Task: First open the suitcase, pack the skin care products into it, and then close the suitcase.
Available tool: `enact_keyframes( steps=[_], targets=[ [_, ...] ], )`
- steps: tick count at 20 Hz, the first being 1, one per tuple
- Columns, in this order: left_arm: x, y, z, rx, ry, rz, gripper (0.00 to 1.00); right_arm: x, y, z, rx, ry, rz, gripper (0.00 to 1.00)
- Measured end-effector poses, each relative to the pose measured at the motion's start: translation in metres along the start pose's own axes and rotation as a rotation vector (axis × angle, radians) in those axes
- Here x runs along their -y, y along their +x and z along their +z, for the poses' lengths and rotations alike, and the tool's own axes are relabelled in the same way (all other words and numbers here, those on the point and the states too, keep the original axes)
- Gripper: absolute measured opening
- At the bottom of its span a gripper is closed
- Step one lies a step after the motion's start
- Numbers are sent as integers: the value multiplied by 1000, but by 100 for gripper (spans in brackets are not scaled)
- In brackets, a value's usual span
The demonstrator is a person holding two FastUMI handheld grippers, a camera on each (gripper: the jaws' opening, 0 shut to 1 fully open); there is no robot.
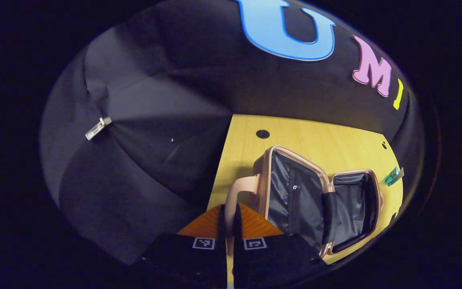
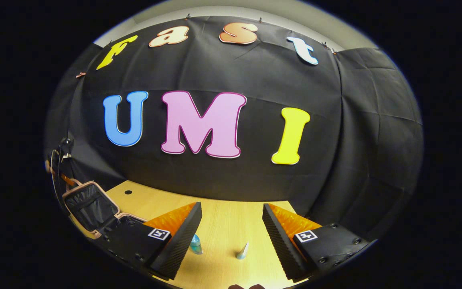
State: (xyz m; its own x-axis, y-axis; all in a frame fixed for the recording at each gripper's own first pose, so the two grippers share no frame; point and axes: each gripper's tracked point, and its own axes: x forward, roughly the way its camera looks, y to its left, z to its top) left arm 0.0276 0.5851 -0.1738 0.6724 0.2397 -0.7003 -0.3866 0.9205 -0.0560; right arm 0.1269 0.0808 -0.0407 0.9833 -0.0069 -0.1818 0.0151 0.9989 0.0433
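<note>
Looking along the left gripper (image 1: 227, 218) in the left gripper view, its two fingers are seen pressed close on the pink handle (image 1: 237, 192) of the suitcase (image 1: 315, 200). The handle is held between the jaws, so the jaws are closed on it. The suitcase is seen lying open on the yellow table (image 1: 315, 136), just ahead and to the right of the jaws. Its lid is laid back, and the dark lining inside is shown. A small green thing (image 1: 393, 176) is seen on the table past the far end of the suitcase; what it is cannot be told.

In the right gripper view, the jaws of the right gripper (image 2: 231, 226) are spread wide apart, and nothing is held between them. Two small things are seen on the table (image 2: 223, 216) between the fingers: a blue bottle (image 2: 195, 244) close to the left finger, and a silver tube (image 2: 242, 251) near the middle. Neither is touched by the fingers. The open suitcase (image 2: 90, 206) is seen far off to the left of the jaws, with its lid standing up.
</note>
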Motion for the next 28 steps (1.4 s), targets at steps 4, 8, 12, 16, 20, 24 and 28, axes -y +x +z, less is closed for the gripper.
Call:
enact_keyframes(
  steps=[4,8,12,16,20,24,28],
  targets=[
    [-40,62,-67,-99,-94,18,16,-1,0,-21,-75,63,-74,96],
    [-43,80,-81,-95,-75,46,23,-6,1,-22,-81,43,-85,96],
    [-46,53,-50,60,-48,94,84,-3,1,-29,-69,18,-81,96],
    [35,-44,40,424,5,38,96,8,6,-50,-103,30,-72,97],
    [151,-140,90,723,144,12,95,18,12,-57,-96,19,-26,97],
    [295,-168,72,773,102,-149,95,34,20,-69,-93,9,48,97],
    [454,-153,22,728,198,-347,95,47,31,-98,-134,16,117,97]
  ],
)
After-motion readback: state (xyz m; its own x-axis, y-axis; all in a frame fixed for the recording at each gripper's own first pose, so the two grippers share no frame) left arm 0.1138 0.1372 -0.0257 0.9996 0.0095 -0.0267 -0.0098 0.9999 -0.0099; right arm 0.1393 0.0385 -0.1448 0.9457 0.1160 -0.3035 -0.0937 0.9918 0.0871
